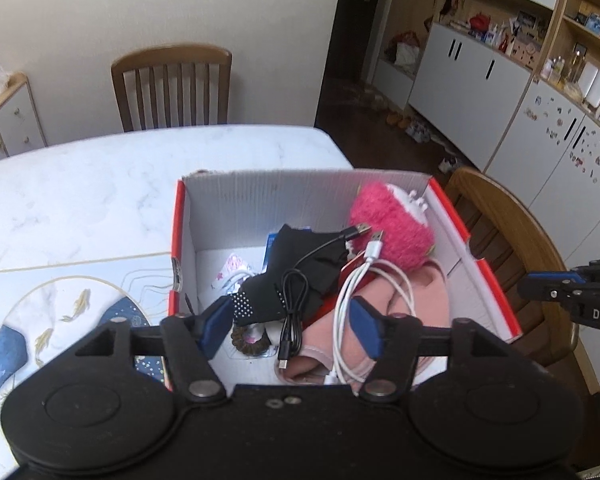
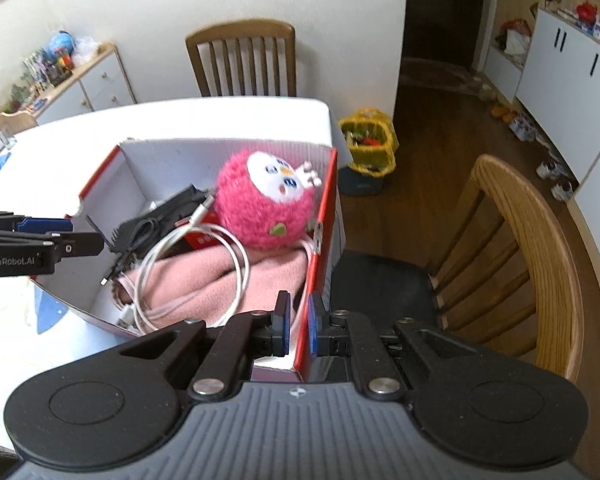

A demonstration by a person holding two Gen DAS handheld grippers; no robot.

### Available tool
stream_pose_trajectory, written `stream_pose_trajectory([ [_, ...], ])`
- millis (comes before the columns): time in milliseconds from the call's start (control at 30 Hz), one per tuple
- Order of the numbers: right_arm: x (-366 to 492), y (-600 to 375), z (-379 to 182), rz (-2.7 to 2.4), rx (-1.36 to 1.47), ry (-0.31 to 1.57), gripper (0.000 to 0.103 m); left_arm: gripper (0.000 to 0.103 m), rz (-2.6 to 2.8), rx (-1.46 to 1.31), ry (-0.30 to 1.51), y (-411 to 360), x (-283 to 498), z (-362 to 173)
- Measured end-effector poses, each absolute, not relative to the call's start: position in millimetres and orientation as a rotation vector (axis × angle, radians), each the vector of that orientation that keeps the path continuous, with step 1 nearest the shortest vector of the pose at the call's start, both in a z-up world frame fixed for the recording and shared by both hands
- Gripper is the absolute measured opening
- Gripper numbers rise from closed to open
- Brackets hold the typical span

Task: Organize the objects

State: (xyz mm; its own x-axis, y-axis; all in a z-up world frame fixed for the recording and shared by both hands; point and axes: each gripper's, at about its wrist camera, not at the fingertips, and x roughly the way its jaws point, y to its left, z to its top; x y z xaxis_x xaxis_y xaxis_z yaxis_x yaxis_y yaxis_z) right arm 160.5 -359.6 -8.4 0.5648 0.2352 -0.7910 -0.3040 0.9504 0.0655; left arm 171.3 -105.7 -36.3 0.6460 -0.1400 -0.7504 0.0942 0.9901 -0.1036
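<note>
Several items, two cables (image 1: 356, 276) and a plush toy (image 2: 266, 204) among them, are already lying in the box (image 1: 496, 280) at the table's (image 1: 100, 200) corner; left claw (image 1: 292, 326) is hovering wide, empty; right claw (image 2: 298, 330) is sitting nearly closed astride the box wall; little appears left.

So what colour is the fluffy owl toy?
Bright pink plush owl with a white face; right wrist view.

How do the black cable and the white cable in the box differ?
The black cable is thin and bunched tightly; the white cable is thicker and lies in a wide loop. The black cable rests on a black cloth, the white one on a pink cloth. Both lie loose in the box, with USB plugs.
</note>
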Motion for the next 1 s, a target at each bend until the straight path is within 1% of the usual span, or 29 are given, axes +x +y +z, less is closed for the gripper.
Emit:
stream_pose_trajectory([
  [100, 154, -358, 0, 0.359, -0.079, 0.881, 0.01, 0.064, -0.127, -0.055, 0.831, -107, 161, -28],
  [167, 150, -356, 6, 0.384, -0.08, 0.854, 0.01, 0.068, -0.119, -0.053, 0.809, -109, 154, -23],
  [300, 139, -351, 18, 0.425, -0.084, 0.799, 0.01, 0.07, -0.113, -0.047, 0.761, -110, 142, -11],
  [567, 123, -341, 33, 0.456, -0.077, 0.727, 0.011, 0.085, -0.143, -0.053, 0.699, -104, 125, 2],
  [633, 119, -338, 35, 0.452, -0.076, 0.721, 0.017, 0.088, -0.152, -0.05, 0.694, -103, 122, 3],
  [700, 114, -336, 36, 0.449, -0.062, 0.714, 0.027, 0.092, -0.166, -0.047, 0.681, -103, 117, 5],
  [767, 110, -334, 36, 0.446, -0.056, 0.711, 0.031, 0.099, -0.174, -0.048, 0.672, -103, 113, 6],
  [867, 104, -330, 36, 0.443, -0.049, 0.703, 0.034, 0.102, -0.186, -0.041, 0.667, -103, 108, 7],
  [900, 102, -329, 35, 0.445, -0.046, 0.701, 0.039, 0.102, -0.185, -0.037, 0.665, -103, 107, 7],
  [1000, 94, -326, 36, 0.441, -0.037, 0.675, 0.051, 0.102, -0.186, -0.033, 0.661, -101, 104, 7],
])
